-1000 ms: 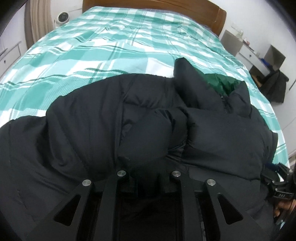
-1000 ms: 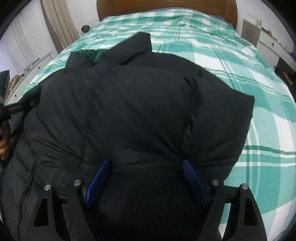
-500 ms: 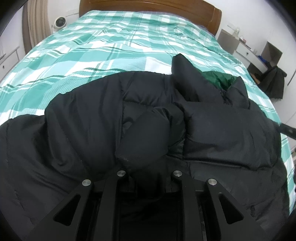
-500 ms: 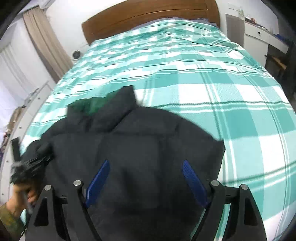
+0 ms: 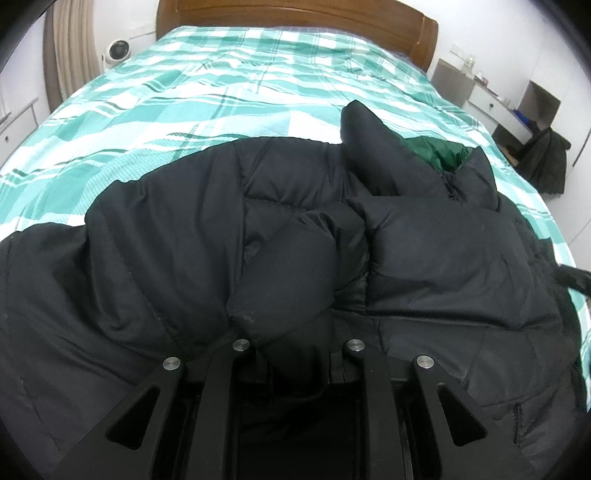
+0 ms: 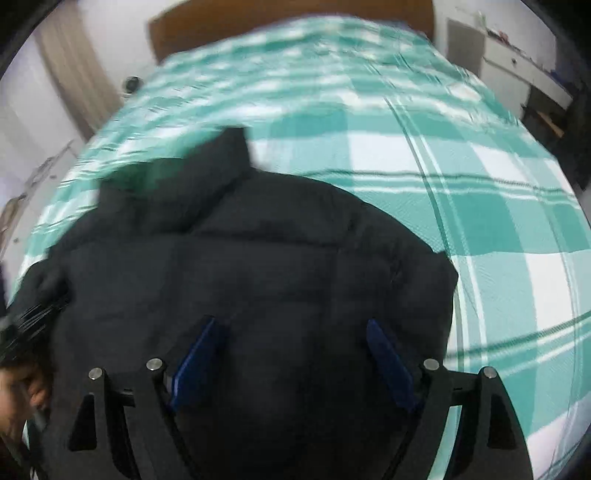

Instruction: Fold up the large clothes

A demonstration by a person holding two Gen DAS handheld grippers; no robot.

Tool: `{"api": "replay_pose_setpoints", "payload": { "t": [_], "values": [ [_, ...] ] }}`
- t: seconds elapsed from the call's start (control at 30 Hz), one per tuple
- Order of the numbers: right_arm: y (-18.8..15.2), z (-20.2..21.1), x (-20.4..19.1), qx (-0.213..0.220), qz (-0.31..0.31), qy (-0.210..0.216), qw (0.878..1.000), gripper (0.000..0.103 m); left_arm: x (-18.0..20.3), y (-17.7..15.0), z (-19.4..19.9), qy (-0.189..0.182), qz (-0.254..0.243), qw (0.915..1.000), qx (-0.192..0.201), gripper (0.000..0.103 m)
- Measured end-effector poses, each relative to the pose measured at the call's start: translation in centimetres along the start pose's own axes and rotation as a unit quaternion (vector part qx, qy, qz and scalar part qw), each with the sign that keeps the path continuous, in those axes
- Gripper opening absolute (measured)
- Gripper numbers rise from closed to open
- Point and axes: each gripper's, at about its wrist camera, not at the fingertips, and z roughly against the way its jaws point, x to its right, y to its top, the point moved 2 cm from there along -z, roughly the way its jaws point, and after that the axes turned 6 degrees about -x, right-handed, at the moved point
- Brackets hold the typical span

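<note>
A black puffer jacket (image 5: 303,221) with a green lining (image 5: 436,151) at its collar lies across the near part of the bed. My left gripper (image 5: 295,349) is shut on a puffy fold of it, and the bunched fabric hides the fingertips. In the blurred right wrist view the same jacket (image 6: 258,266) lies below my right gripper (image 6: 291,325). Its blue pads (image 6: 195,354) stand wide apart, open, with nothing pressed between them. The left gripper (image 6: 37,314) and the hand holding it (image 6: 26,391) show at that view's left edge.
The green and white plaid sheet (image 5: 221,92) stretches bare beyond the jacket to a wooden headboard (image 5: 295,14). A small white fan (image 5: 116,53) and curtains stand at the far left. A white desk (image 5: 491,103) and a dark garment on a chair (image 5: 546,162) stand right of the bed.
The right gripper has lifted off the jacket, still open, so much more of the bed now shows past it. The left gripper has kept its hold and hardly moved.
</note>
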Motion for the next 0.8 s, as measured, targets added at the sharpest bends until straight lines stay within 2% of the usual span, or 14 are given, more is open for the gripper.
{"api": "replay_pose_setpoints", "payload": {
  "t": [0.1,0.23,0.4,0.5,0.53,0.57,0.63,0.7,0.8],
  "values": [
    [-2.9,2.0,-2.0,0.007,0.030,0.020,0.999,0.084,0.2,0.0,0.0,0.006,-0.004,1.0000,0.002,0.019],
    [-5.6,-1.7,-2.9,-0.051,0.032,0.006,0.998,0.085,0.2,-0.1,0.0,0.011,-0.007,0.9999,0.002,0.019],
    [-5.1,-2.7,-2.8,-0.043,0.020,-0.003,0.999,0.085,0.6,-0.1,0.6,0.018,-0.015,0.9997,-0.001,0.021],
    [-5.4,-0.3,-3.1,-0.009,0.017,-0.005,1.000,0.085,0.6,-0.6,2.2,0.007,-0.013,0.9999,-0.005,0.041],
    [-5.6,0.6,-3.0,0.006,0.017,-0.002,1.000,0.086,0.6,-0.9,2.7,0.004,-0.011,0.9999,-0.004,0.057],
    [-5.9,2.3,-3.3,0.029,0.020,-0.002,0.999,0.087,0.4,-1.4,3.6,0.004,-0.009,1.0000,-0.002,0.076],
    [-6.6,5.0,-3.9,0.057,0.028,-0.008,0.998,0.088,-0.1,-2.6,5.7,0.012,-0.001,0.9999,0.010,0.098],
    [-7.3,7.6,-4.4,0.085,0.038,-0.009,0.996,0.088,-0.8,-4.0,8.1,-0.003,0.007,0.9997,0.025,0.099],
    [-9.5,11.8,-5.6,0.134,0.054,0.001,0.989,0.088,-2.1,-6.6,11.6,-0.013,0.022,0.9993,0.025,0.099]
  ]
}}
